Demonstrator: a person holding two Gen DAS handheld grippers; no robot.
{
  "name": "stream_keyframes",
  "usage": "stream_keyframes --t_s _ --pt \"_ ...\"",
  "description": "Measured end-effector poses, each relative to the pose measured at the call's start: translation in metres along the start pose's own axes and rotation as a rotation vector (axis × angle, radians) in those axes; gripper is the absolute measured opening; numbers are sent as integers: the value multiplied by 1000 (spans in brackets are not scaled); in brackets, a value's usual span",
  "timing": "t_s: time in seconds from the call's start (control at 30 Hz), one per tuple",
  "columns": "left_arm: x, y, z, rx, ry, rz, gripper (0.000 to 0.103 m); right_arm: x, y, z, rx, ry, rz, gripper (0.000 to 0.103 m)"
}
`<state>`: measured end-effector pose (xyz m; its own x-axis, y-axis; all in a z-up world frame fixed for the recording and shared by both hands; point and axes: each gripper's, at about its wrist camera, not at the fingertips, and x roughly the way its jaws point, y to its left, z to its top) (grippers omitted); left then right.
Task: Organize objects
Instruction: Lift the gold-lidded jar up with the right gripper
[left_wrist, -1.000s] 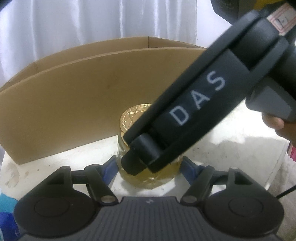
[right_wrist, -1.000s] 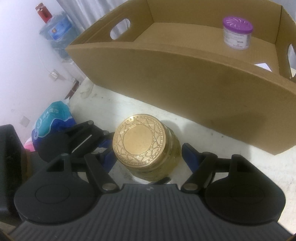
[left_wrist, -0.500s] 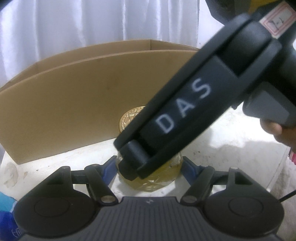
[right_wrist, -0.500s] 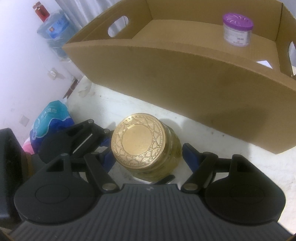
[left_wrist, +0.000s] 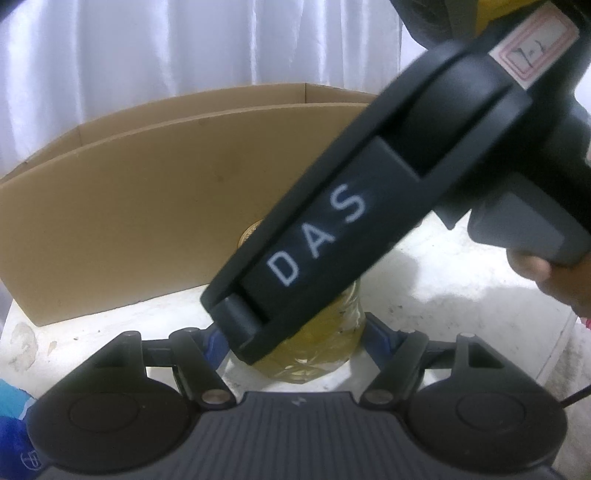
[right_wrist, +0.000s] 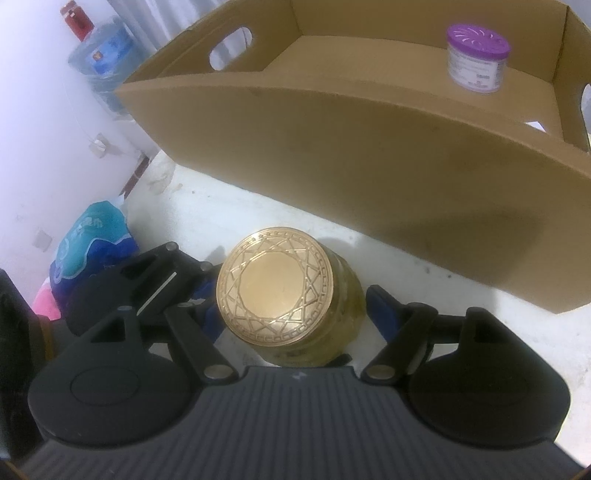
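Observation:
A glass jar (right_wrist: 275, 288) with a gold patterned lid and yellowish contents stands on the white table in front of the cardboard box (right_wrist: 332, 147). My left gripper (left_wrist: 295, 332) is shut on the jar (left_wrist: 325, 347) low down. Its fingers (right_wrist: 201, 269) reach in from the left in the right wrist view. My right gripper (right_wrist: 295, 310) straddles the same jar from above. Its jaws are opening, and a thin gap shows at the right pad. In the left wrist view one of its fingers (left_wrist: 243, 332) hides most of the lid.
A small white tub with a purple lid (right_wrist: 476, 55) stands in the box's far right corner. A water bottle (right_wrist: 103, 55) and a blue-teal packet (right_wrist: 92, 240) lie left of the table. A hand (left_wrist: 546, 273) holds the right gripper. White curtain hangs behind the box (left_wrist: 147, 206).
The right gripper's pads have spread slightly away from the jar. In the left wrist view its body has slid a little left and covers more of the lid. The jar stays put.

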<state>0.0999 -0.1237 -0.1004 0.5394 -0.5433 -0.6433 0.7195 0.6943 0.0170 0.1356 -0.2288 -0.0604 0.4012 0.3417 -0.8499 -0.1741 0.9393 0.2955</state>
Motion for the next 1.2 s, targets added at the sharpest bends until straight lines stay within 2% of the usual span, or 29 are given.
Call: stream_keyframes --t_s 0.2,0.63,0.97,1.2 --pt "-9 -4 -4 -47 3 -18 73 -3 4 -3 3 5 -15 77" --pt "-48 -19 -12 -45 -40 4 73 -25 20 -7 -25 -20 -24 75" --pt "-98 -29 6 -1 -86 86 73 -67 40 0 -79 -96 36 75" --pt "-123 -21 37 19 -126 159 73 -99 49 33 -129 -162 102 75"
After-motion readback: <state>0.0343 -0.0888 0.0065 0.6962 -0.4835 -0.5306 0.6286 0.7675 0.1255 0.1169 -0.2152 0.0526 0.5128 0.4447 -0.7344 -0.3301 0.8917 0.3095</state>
